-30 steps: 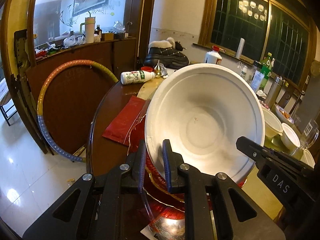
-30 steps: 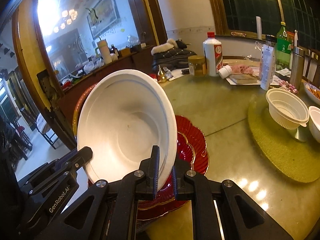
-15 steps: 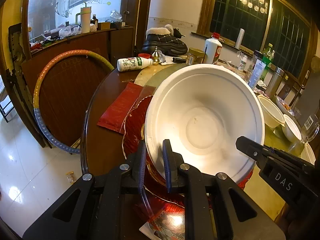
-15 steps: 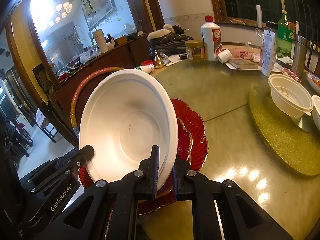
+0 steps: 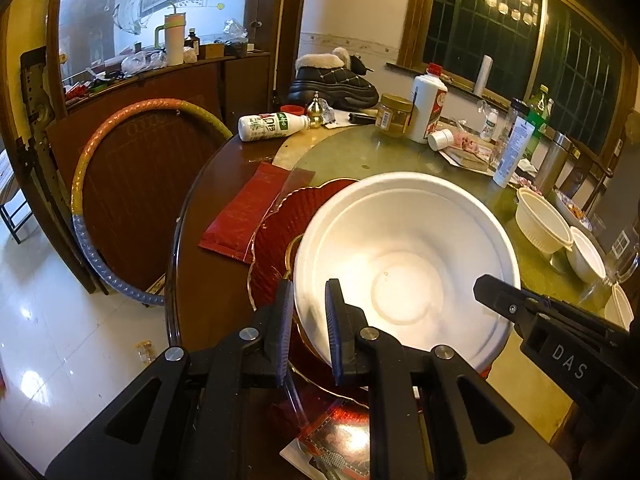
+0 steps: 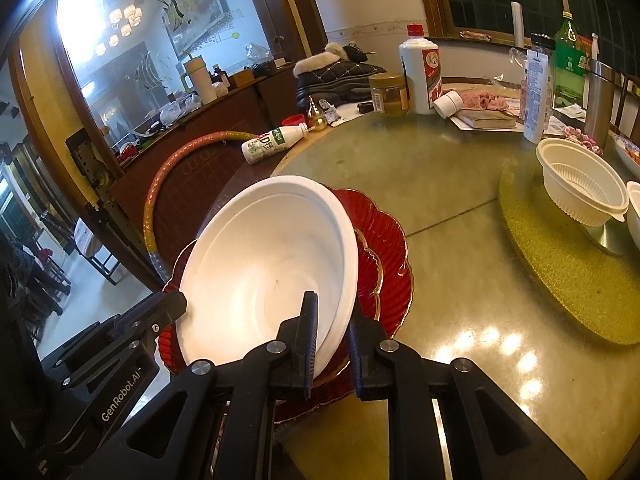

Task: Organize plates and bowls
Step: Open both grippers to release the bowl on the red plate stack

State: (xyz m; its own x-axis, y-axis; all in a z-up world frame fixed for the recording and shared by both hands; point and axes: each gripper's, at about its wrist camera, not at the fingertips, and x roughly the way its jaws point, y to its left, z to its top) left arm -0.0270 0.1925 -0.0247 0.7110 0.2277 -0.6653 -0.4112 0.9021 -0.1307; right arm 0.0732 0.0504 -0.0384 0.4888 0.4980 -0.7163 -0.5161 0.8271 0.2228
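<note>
Gripping white bowl [image 5: 404, 264] rim w/ both tools

Open green tabletop [image 6: 452, 248] right of red plates [image 6: 390, 256]; bottles [image 6: 420, 76] crowding far edge.

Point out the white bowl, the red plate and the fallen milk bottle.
white bowl [image 5: 404, 264]: left wrist view, inner wall.
red plate [image 6: 390, 256]: right wrist view, fluted rim right of the bowl.
milk bottle [image 5: 266, 126]: left wrist view, label on its side.

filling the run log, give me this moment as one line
left gripper: shut on bowl rim | right gripper: shut on bowl rim | bowl: tilted, over red plates | table: not reached
</note>
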